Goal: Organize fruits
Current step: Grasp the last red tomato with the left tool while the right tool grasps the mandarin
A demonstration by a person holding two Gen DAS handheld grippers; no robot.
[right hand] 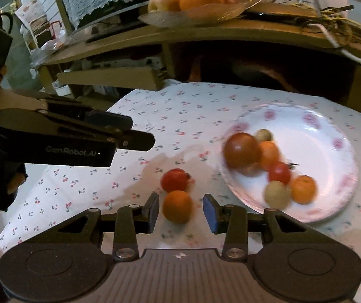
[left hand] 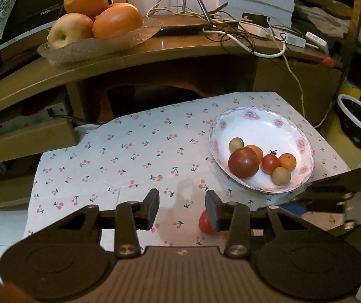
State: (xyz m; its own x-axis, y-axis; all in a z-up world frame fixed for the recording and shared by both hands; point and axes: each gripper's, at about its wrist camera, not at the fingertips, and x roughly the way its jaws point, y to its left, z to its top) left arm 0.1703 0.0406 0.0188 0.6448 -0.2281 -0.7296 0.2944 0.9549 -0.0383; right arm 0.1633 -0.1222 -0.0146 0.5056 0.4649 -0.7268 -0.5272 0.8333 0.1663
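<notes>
Right fingers (right hand: pixel 181 213) apart, gripping nothing, an orange (right hand: pixel 177 206) loose between the pads on the desk (right hand: pixel 84 184). Red tomato (right hand: pixel 175 179) just beyond at 12 o'clock. Left fingers (left hand: pixel 182 208) parted, empty, over cherry-print cloth. Plate (right hand: pixel 331 136) at 2 o'clock holding six small fruits. Farther off, on the shelf (left hand: pixel 193 48) at 11 o'clock, glass dish (left hand: pixel 119 41) with large oranges and an apple.
</notes>
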